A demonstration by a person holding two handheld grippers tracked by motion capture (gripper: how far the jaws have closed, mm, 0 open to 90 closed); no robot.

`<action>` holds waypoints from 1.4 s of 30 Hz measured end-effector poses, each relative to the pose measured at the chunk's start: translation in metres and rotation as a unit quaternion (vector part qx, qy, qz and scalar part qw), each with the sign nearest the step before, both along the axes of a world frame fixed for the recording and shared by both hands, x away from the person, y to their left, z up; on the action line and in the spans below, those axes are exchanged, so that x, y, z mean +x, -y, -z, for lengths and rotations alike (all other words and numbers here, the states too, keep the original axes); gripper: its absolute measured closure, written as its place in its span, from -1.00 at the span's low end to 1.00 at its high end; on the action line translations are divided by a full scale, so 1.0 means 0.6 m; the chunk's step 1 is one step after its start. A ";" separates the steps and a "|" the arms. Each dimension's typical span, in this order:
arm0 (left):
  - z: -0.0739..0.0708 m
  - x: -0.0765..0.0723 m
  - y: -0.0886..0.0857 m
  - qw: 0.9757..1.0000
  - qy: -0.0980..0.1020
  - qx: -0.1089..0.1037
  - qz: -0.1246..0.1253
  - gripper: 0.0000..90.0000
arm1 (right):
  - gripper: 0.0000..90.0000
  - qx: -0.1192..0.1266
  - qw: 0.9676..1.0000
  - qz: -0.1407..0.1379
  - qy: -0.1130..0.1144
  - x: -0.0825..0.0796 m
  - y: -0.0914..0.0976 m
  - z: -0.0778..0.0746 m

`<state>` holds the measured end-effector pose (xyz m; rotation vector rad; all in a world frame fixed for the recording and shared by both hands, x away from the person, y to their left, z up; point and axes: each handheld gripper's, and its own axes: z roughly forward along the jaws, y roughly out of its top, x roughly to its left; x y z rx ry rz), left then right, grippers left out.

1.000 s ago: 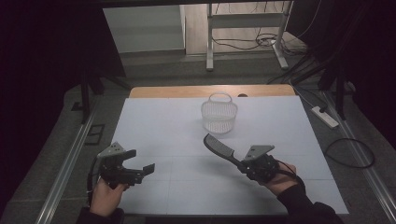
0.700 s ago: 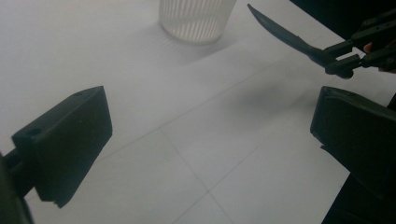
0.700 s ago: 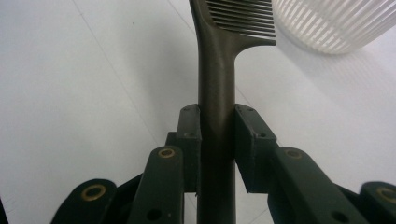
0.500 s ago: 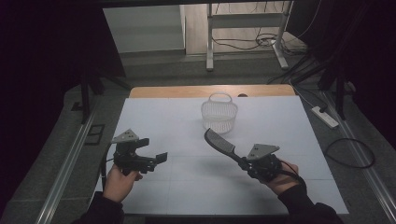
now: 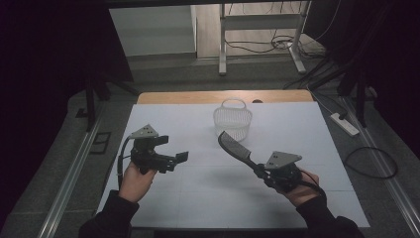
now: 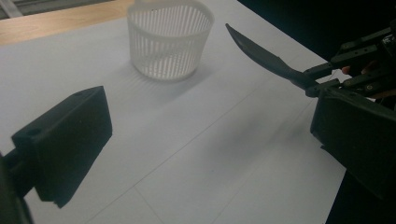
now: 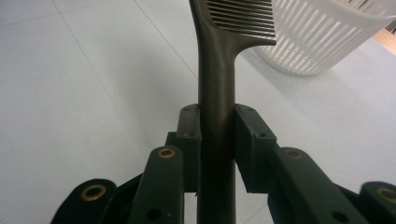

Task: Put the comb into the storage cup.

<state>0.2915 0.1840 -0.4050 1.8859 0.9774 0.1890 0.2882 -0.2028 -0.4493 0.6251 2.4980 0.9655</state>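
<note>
White paper covers my table (image 5: 163, 198). At left, my left gripper (image 5: 179, 157) hangs wide open and empty. Mid-table, the basket (image 5: 233, 119) stands just beyond the comb (image 5: 236, 148), which my right gripper (image 5: 261, 170) clamps by the handle.

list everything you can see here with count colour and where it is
comb: 1, black, held by its handle in the right gripper, teeth end raised toward the basket
basket: 1, white slatted plastic, standing far middle of the table
table: 1, white top with a wooden far edge
power strip: 1, white, on the floor at the right
left gripper: 1, black, jaws open, holding nothing
right gripper: 1, black, clamped on the comb
</note>
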 end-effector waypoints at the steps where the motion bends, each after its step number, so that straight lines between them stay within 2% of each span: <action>1: 0.001 0.003 0.003 1.000 -0.001 0.000 0.002 -1.00 | 0.61 0.000 1.000 0.001 0.000 0.000 0.000 0.000; 7: 0.006 0.021 0.027 1.000 -0.010 0.004 0.017 -1.00 | 0.61 0.003 1.000 -0.002 0.013 -0.003 -0.003 -0.003; 11: -0.001 0.032 0.043 1.000 -0.009 0.013 0.027 -1.00 | 0.61 0.004 1.000 -0.003 0.019 -0.005 -0.005 -0.005; 19: -0.013 0.049 0.069 0.999 -0.006 0.011 0.040 -1.00 | 0.61 0.004 0.999 -0.009 0.033 -0.010 -0.013 -0.006; 22: -0.008 0.050 0.076 0.999 -0.014 -0.003 0.048 -1.00 | 0.61 0.004 0.999 -0.011 0.038 -0.014 -0.017 -0.006; 27: 0.006 0.047 0.078 0.998 -0.028 -0.011 0.060 -1.00 | 0.61 0.001 0.999 -0.024 0.041 -0.019 -0.023 -0.004; 32: 0.013 0.046 0.083 0.996 -0.034 -0.011 0.076 -1.00 | 0.61 0.002 0.998 -0.031 0.052 -0.026 -0.029 -0.004; 36: 0.017 0.044 0.097 0.994 -0.038 0.009 0.099 -1.00 | 0.61 0.002 0.997 -0.041 0.063 -0.033 -0.037 -0.003; 42: 0.026 0.046 0.106 0.993 -0.052 0.003 0.110 -1.00 | 0.61 0.004 0.995 -0.054 0.078 -0.041 -0.045 -0.004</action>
